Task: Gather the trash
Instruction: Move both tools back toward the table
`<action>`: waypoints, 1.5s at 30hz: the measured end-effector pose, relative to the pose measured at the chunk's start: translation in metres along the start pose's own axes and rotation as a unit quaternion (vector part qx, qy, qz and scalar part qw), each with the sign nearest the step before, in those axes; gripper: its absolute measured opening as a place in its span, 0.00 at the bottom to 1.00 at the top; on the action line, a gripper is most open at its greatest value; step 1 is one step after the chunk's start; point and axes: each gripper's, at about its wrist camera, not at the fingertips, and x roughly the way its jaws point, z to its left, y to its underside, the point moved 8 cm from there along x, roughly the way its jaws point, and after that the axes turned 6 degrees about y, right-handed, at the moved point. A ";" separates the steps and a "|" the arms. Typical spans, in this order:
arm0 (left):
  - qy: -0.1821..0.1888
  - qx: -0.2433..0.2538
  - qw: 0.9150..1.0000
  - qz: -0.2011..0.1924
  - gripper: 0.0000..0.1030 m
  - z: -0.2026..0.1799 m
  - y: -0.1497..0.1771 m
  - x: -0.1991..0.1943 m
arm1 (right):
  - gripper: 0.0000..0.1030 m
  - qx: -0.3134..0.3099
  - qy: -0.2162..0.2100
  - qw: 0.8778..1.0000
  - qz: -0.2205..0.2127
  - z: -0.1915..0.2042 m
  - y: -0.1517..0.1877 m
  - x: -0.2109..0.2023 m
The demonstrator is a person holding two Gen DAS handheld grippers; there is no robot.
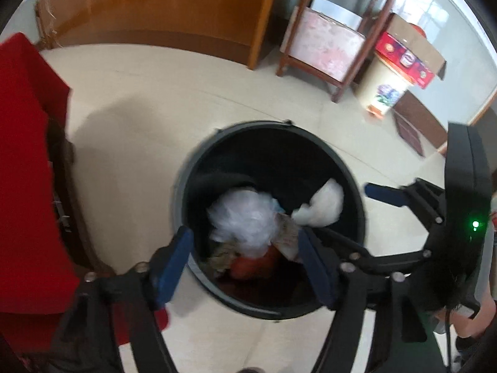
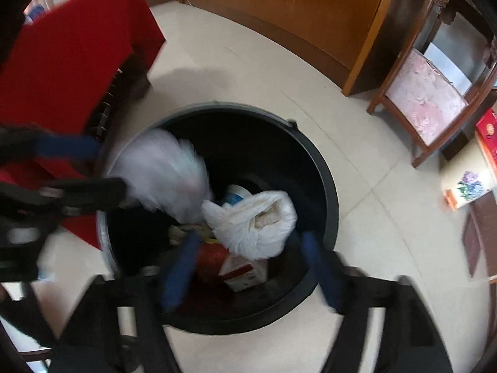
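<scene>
A black round bin (image 1: 351, 168) stands on the floor and shows in both views (image 2: 323, 168). It holds trash: a blurred white plastic bag (image 1: 245, 217), a second white bag (image 1: 323, 205) (image 2: 257, 220), something orange-red (image 1: 254, 264) and a red-and-white carton (image 2: 245, 272). My left gripper (image 1: 245, 264) is open above the bin's near rim, empty. My right gripper (image 2: 248, 267) is open above the bin, empty. The blurred white bag (image 2: 164, 168) is in the air over the bin's left side, just off the left gripper's fingers (image 2: 71, 147).
A table with a red cloth (image 1: 28, 155) (image 2: 77, 46) stands left of the bin. A wooden cabinet (image 1: 161, 3) lines the far wall. A wooden chair with pink cushion (image 1: 326, 46) (image 2: 425, 93), a floral pail (image 1: 385, 87) and a red box (image 1: 407, 59) stand to the right.
</scene>
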 end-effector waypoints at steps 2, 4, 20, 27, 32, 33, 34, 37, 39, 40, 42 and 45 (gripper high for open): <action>-0.016 0.003 1.000 -0.003 0.72 0.007 0.002 -0.010 | 0.87 0.012 0.005 1.000 0.002 -0.003 0.002 0.002; -0.034 0.007 0.999 -0.012 0.74 0.014 0.001 -0.021 | 0.95 0.033 0.014 0.999 0.001 -0.010 0.003 0.000; -0.089 0.004 0.989 -0.118 0.97 0.025 -0.015 -0.145 | 1.00 0.140 0.050 0.986 -0.070 -0.034 -0.028 -0.123; -0.105 -0.013 0.982 -0.154 1.00 0.039 -0.009 -0.188 | 1.00 0.137 0.051 0.983 -0.115 -0.014 -0.049 -0.179; -0.114 -0.026 0.977 -0.176 1.00 0.054 0.000 -0.220 | 1.00 0.120 0.036 0.982 -0.138 0.018 -0.067 -0.208; -0.117 -0.029 0.976 -0.183 1.00 0.057 0.003 -0.227 | 1.00 0.119 0.033 0.982 -0.144 0.024 -0.070 -0.214; -0.119 -0.031 0.975 -0.188 1.00 0.060 0.004 -0.233 | 1.00 0.119 0.032 0.981 -0.149 0.029 -0.073 -0.219; -0.124 -0.038 0.970 -0.203 1.00 0.072 0.013 -0.253 | 1.00 0.117 0.023 0.980 -0.162 0.049 -0.083 -0.235; -0.131 -0.043 0.966 -0.217 1.00 0.082 0.020 -0.268 | 1.00 0.114 0.019 0.978 -0.171 0.064 -0.090 -0.242; -0.137 -0.045 0.964 -0.223 1.00 0.087 0.022 -0.275 | 1.00 0.111 0.015 0.978 -0.174 0.071 -0.093 -0.245; -0.152 -0.054 0.959 -0.232 1.00 0.101 0.028 -0.287 | 1.00 0.099 0.005 0.979 -0.177 0.091 -0.100 -0.249; -0.158 -0.078 0.954 -0.242 1.00 0.124 0.039 -0.302 | 1.00 0.074 -0.001 0.983 -0.168 0.120 -0.109 -0.252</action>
